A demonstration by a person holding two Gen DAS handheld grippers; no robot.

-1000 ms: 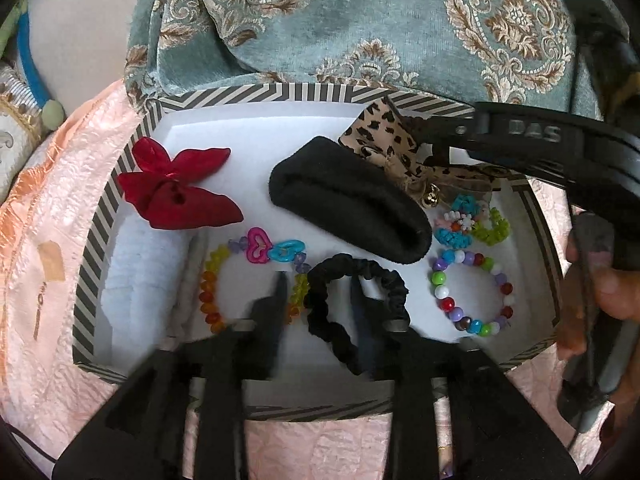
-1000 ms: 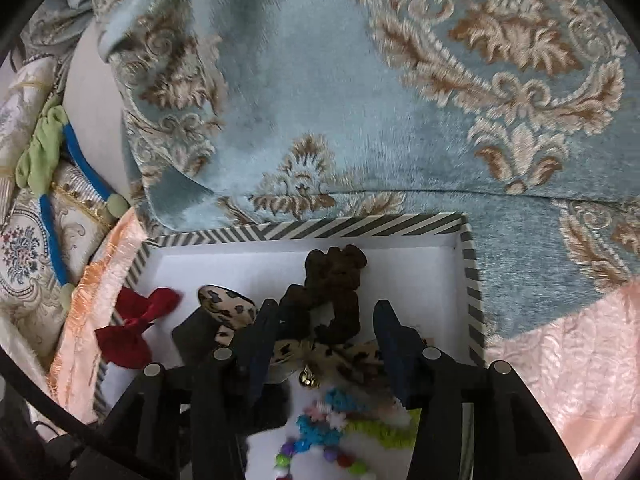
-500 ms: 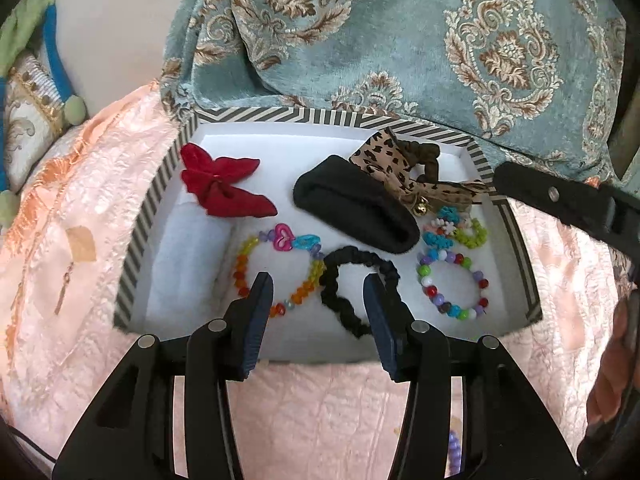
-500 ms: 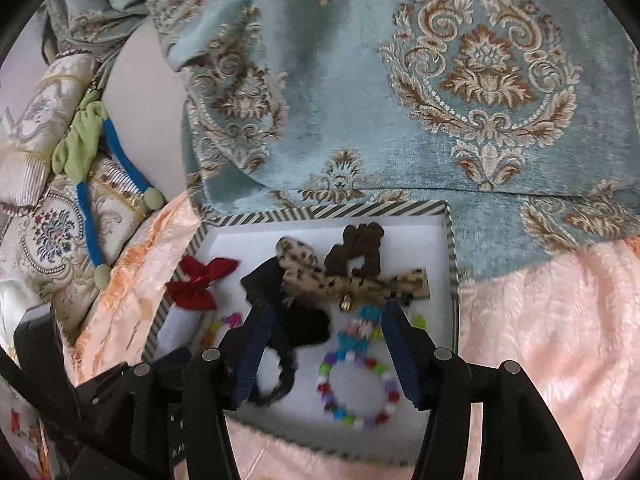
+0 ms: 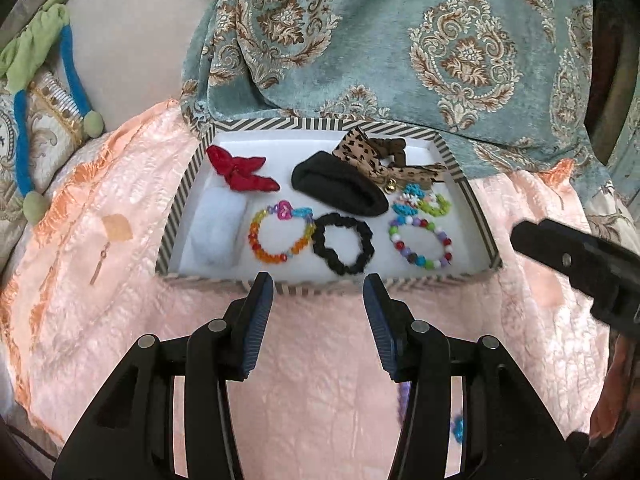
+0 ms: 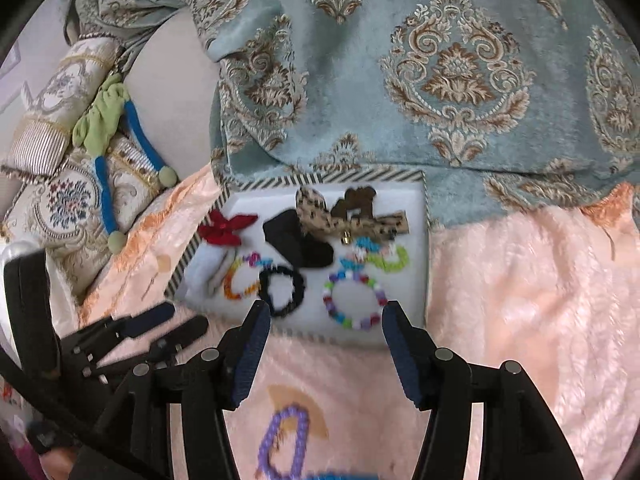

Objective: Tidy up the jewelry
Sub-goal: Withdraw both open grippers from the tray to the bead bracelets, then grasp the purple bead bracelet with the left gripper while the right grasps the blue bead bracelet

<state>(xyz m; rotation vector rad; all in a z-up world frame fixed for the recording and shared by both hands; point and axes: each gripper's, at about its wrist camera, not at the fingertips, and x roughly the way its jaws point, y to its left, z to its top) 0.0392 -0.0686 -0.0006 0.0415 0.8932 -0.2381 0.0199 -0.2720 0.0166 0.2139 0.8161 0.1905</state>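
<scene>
A striped-rim white box (image 5: 188, 184) (image 6: 425, 216) lies on a pink bedspread. It holds a red bow (image 5: 240, 170), a black band (image 5: 340, 190), a leopard bow (image 5: 360, 156), a black scrunchie (image 5: 343, 242) (image 6: 281, 290), a rainbow bracelet (image 5: 278, 234) and a multicolour bead bracelet (image 5: 420, 242) (image 6: 354, 300). A purple bead bracelet (image 6: 284, 444) lies on the bedspread outside the box. My left gripper (image 5: 318, 292) is open and empty just before the box's near wall. My right gripper (image 6: 324, 320) is open and empty, above the near wall.
A teal patterned cloth (image 5: 400, 40) drapes behind the box. Embroidered cushions and a green-and-blue cord (image 6: 106, 132) lie at the left. The pink bedspread (image 5: 100, 280) surrounds the box. A small earring (image 5: 100, 264) lies on it left of the box.
Both grippers have pulled back out of the box toward me, both open and empty. The box's contents stay in place. The purple bracelet has come into the right wrist view.
</scene>
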